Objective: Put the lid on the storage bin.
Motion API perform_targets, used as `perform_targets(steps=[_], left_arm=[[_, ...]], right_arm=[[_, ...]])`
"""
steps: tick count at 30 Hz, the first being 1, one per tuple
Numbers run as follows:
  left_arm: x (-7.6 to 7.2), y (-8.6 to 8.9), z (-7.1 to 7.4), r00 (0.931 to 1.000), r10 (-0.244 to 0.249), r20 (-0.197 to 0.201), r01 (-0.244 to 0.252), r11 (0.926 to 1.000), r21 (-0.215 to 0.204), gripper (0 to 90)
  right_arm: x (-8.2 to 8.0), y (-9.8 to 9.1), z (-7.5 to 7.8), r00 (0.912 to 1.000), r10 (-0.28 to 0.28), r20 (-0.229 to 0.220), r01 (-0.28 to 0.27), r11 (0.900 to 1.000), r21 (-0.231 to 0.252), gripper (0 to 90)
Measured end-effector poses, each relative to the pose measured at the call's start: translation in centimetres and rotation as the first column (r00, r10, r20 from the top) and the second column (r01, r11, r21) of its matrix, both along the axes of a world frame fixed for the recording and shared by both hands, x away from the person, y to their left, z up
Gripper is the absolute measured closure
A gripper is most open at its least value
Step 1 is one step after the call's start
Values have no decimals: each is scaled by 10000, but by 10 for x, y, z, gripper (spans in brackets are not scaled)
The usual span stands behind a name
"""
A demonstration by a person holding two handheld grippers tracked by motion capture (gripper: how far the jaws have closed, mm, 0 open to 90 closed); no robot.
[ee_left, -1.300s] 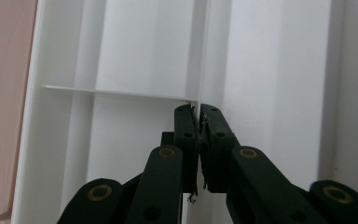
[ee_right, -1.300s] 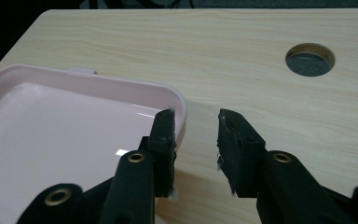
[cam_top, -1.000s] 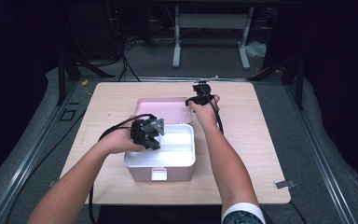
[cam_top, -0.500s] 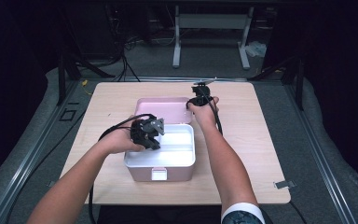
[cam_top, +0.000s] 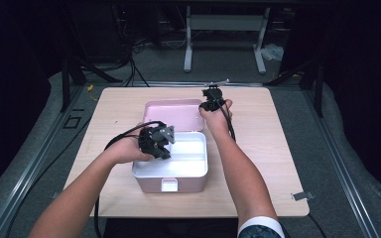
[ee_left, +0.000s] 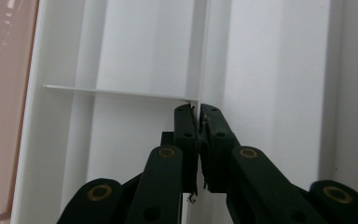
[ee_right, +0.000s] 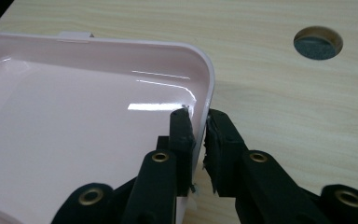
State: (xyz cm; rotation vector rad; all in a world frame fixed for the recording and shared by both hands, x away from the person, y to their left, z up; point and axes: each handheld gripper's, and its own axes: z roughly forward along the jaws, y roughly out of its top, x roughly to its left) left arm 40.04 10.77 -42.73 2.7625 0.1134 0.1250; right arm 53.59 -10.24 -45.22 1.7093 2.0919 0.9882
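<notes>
A pink box [cam_top: 171, 171] sits open near the middle of the wooden table [cam_top: 273, 158], its white tray [cam_top: 191, 161] facing up and its pink lid [cam_top: 173, 111] lying flat behind it, toward the far side. In the left gripper view the tray [ee_left: 135, 51] shows thin white dividers, a long one [ee_left: 200, 51] running away from the camera and a short one [ee_left: 116, 92] meeting it from the left. The left gripper [cam_top: 159, 144] hangs over the tray's left part, held in the person's left hand [cam_top: 126, 148], and its jaws are clamped on the long divider just below that junction, the two pads pressed flat against either face of the thin wall [ee_left: 199, 135]. The right gripper [cam_top: 211, 99] stands at the lid's right far corner, held in the right hand [cam_top: 217, 116]. Its jaws have just been closing, and in the right gripper view they straddle the lid's rim [ee_right: 209, 88], one pad inside the glossy pink hollow [ee_right: 74, 140] and the other outside over the table [ee_right: 279, 93], both pinching the edge [ee_right: 199, 135]. A small white latch tab [ee_right: 76, 34] sticks out at the lid's far edge, and a matching white clasp [cam_top: 168, 185] sits on the box's near wall. A round hole [ee_right: 318, 42] in the tabletop lies well beyond the lid's corner. Black cables [cam_top: 114, 144] trail from both grippers back along the forearms. Beyond the table, the dark floor holds cables and a white frame [cam_top: 223, 29].
</notes>
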Motion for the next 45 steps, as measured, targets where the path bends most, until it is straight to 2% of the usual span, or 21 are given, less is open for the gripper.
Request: perform_targets(steps=[3, 5, 8, 9, 13, 16, 18, 21, 23, 26, 27, 28, 30, 31, 33, 36, 37, 40, 42, 43, 45], left_arm=[[0, 1, 0, 10000, -41, 37, 41, 10000, -40, 860], [0, 1, 0, 10000, -48, 37, 48, 10000, -49, 860], [0, 1, 0, 10000, -36, 51, 36, 10000, -14, 859], [-1, 0, 0, 9999, -15, 137, 14, 10000, 44, 858], [-5, -1, 0, 9992, -2, 411, -6, 9998, 187, 856], [-9, -4, 1, 9969, -46, 784, 15, 9992, 388, 852], [-11, -5, 1, 9962, -19, 876, -25, 9988, 498, 848], [-14, -7, 1, 9934, 31, 1149, -100, 9982, 599, 840], [-18, -9, 1, 9893, -36, 1461, -80, 9968, 792, 837], [-18, -10, 2, 9891, 64, 1469, -187, 9965, 821, 835], [-18, -8, 4, 9906, 289, 1333, -365, 9978, 550, 833], [-18, -8, 4, 9906, 289, 1333, -365, 9978, 550, 827], [-19, 2, 15, 9908, 742, 1135, -708, 9969, -341, 813], [-19, 2, 15, 9908, 742, 1135, -708, 9969, -341, 810], [-24, 13, 26, 9869, 1168, 1117, -1043, 9882, -1119, 793], [-30, 32, 35, 9831, 1550, 973, -1364, 9750, -1754, 789], [-30, 32, 35, 9831, 1550, 973, -1364, 9750, -1754, 796], [-30, 64, 36, 9694, 2430, 355, -2302, 9497, -2124, 872], [-30, 79, 34, 9622, 2723, 36, -2633, 9337, -2428, 899], [-30, 79, 34, 9622, 2723, 36, -2633, 9337, -2428, 900], [-30, 101, 33, 9497, 3122, -264, -3063, 9073, -2882, 900]], right_arm=[[-6, -1, 10, 9988, 248, 415, -246, 9997, -75, 819], [-13, 0, 20, 9935, 179, 1126, -152, 9996, -252, 828], [-22, -3, 31, 9886, 269, 1478, -259, 9996, -86, 836], [-31, -4, 42, 9803, 366, 1939, -345, 9993, -143, 843], [-55, -9, 59, 9604, 614, 2716, -678, 9976, 144, 858], [-82, -13, 69, 9289, 1073, 3544, -1105, 9938, -114, 860], [-102, -17, 75, 9121, 1374, 3862, -1410, 9898, -192, 863], [-119, -20, 76, 8968, 1623, 4115, -1651, 9858, -290, 864], [-127, -21, 77, 8902, 1787, 4190, -1765, 9833, -444, 864], [-133, -20, 78, 8847, 1864, 4272, -1753, 9823, -656, 864], [-136, -21, 78, 8818, 1933, 4302, -1815, 9810, -688, 864], [-138, -21, 77, 8800, 1962, 4325, -1855, 9803, -673, 864], [-142, -21, 77, 8769, 1990, 4376, -1853, 9799, -743, 863], [-144, -21, 77, 8748, 2024, 4402, -1870, 9792, -787, 863], [-148, -21, 76, 8699, 2083, 4471, -1904, 9780, -852, 862], [-153, -22, 75, 8664, 2131, 4515, -1945, 9770, -877, 864], [-153, -22, 75, 8664, 2131, 4515, -1945, 9770, -877, 864], [-160, -24, 73, 8608, 2234, 4573, -2074, 9745, -857, 863], [-163, -25, 73, 8602, 2285, 4558, -2124, 9733, -870, 863], [-163, -25, 73, 8602, 2285, 4558, -2124, 9733, -870, 863], [-169, -25, 72, 8572, 2380, 4567, -2180, 9711, -969, 860]])
